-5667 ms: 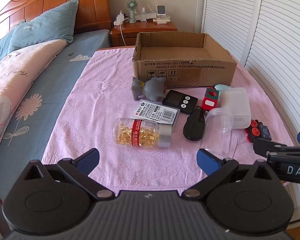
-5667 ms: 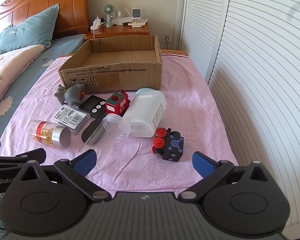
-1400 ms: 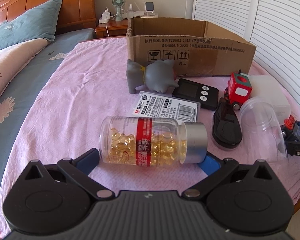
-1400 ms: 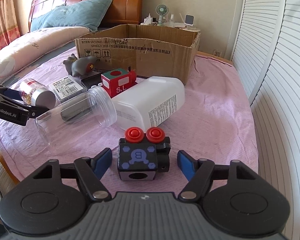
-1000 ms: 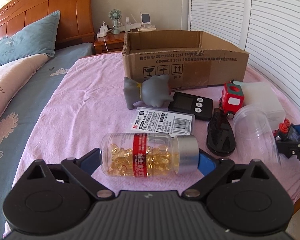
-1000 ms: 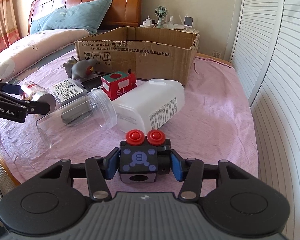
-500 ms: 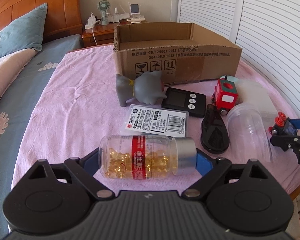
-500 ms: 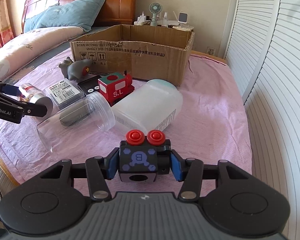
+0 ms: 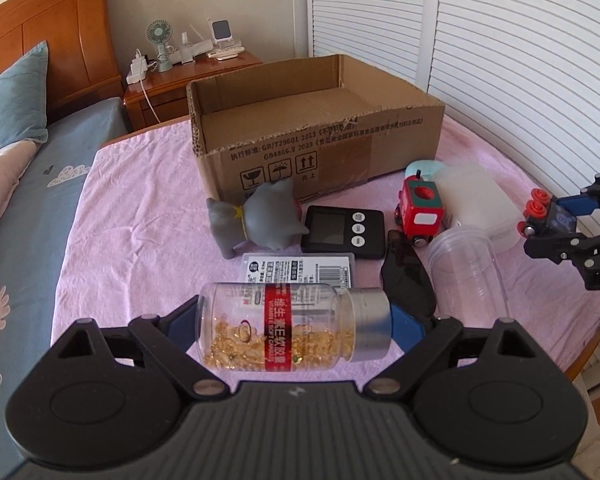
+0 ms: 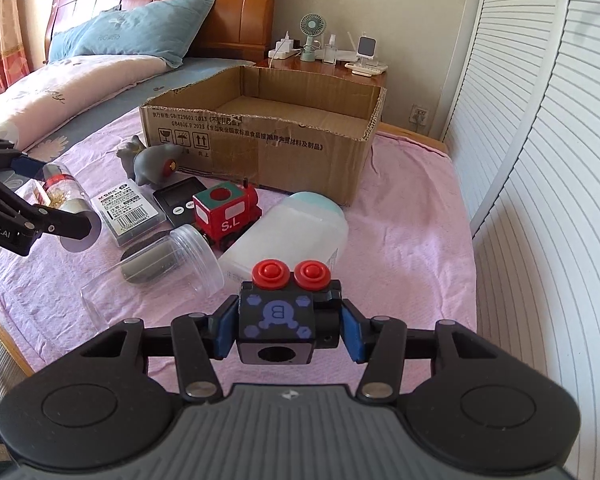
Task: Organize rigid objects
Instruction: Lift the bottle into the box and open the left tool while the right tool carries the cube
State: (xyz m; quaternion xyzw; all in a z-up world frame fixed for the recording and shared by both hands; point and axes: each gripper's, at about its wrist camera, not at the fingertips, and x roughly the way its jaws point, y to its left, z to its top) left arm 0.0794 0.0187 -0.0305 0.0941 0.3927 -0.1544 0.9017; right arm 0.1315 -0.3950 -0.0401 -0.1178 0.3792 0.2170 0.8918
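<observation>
My left gripper is shut on a clear capsule bottle with a red label and silver cap. It grips the bottle end to end and holds it sideways above the pink cloth. My right gripper is shut on a black toy block with two red knobs, also lifted off the cloth. An open cardboard box stands behind the pile, with nothing visible inside. In the left wrist view the right gripper hangs at the right edge with the toy block in it.
On the cloth in front of the box lie a grey toy animal, a black timer, a red toy train, a white plastic bottle, a clear jar, a labelled flat pack and a black oval case. Shuttered doors run along the right.
Both grippers have risen with their objects, so the pile looks farther below. The left one has rolled a little and the capsules have settled to the low side.
</observation>
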